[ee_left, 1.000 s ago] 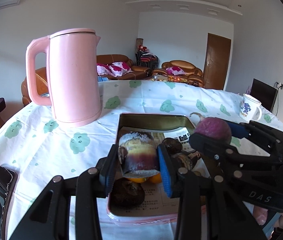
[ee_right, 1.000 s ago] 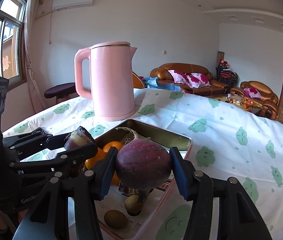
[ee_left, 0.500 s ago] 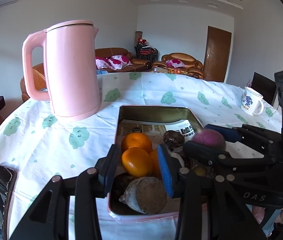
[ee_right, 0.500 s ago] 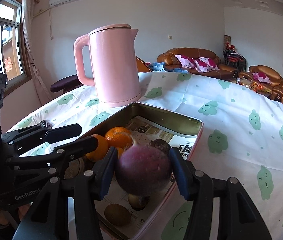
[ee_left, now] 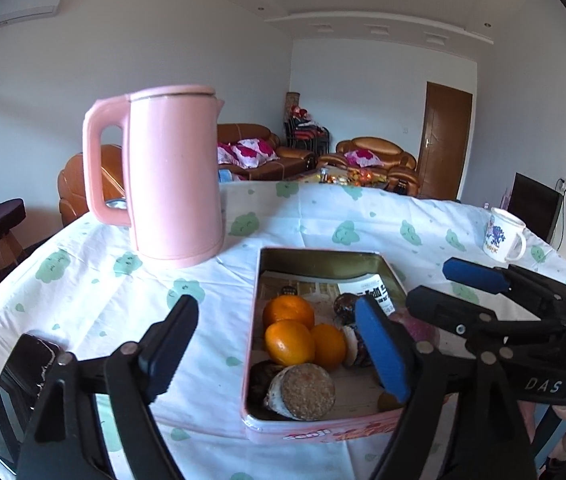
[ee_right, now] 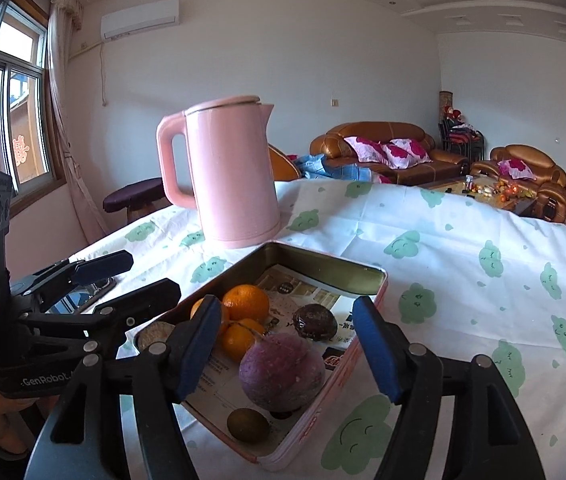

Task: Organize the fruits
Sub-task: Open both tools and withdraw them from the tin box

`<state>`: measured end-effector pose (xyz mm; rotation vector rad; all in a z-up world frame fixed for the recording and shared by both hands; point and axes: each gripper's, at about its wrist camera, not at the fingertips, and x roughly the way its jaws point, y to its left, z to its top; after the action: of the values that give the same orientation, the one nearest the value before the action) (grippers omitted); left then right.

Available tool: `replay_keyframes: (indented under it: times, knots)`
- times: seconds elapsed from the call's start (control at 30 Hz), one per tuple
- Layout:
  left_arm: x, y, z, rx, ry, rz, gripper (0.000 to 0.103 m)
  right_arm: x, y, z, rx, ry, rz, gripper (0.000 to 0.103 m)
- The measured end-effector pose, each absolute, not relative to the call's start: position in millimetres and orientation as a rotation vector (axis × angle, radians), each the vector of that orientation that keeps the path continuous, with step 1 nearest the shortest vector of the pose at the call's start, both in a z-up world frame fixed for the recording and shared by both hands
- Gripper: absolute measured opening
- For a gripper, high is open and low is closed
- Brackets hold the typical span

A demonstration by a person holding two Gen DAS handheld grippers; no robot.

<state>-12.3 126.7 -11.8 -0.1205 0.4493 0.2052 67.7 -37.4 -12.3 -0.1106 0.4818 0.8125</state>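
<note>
Both hand-held grippers are seen with jaws opening and nothing pressed between the pads: the left hand-held gripper [ee_left: 279, 344] is held over the near left edge of the tin tray [ee_right: 367, 276], the right hand-held gripper [ee_right: 287, 350] just above the purple round root [ee_right: 281, 370], now lying loose in the tray on the surface [ee_right: 463, 240]. Beside it lie oranges [ee_left: 289, 342], a dark wrinkled fruit [ee_right: 315, 320], a small brown fruit [ee_right: 247, 425] and a cut-ended tuber [ee_left: 303, 392]. The root is judged firm, fairly heavy and apt to roll, best taken across its widest part; the oranges are judged softer and easily bruised. "GenRobot" and "DAS" can be read on the gripper bodies; the printing on the tray's paper lining is too small to be made out.
</note>
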Motion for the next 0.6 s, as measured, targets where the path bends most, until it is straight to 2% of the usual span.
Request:
replay_keyframes:
  times: [0.1, 0.6]
  knots:
    - [-17.9, 125.2, -5.4, -0.115, 0.426, 0.211, 0.094, 61.6, -45.4, -4.1, -0.096, 0.458, 0.804, 0.071]
    - [-23.9, 107.6, 4.5, -0.079, 0.402, 0.197, 0.095, 49.9, -65.8, 3.1, -0.096, 0.422, 0.749, 0.074]
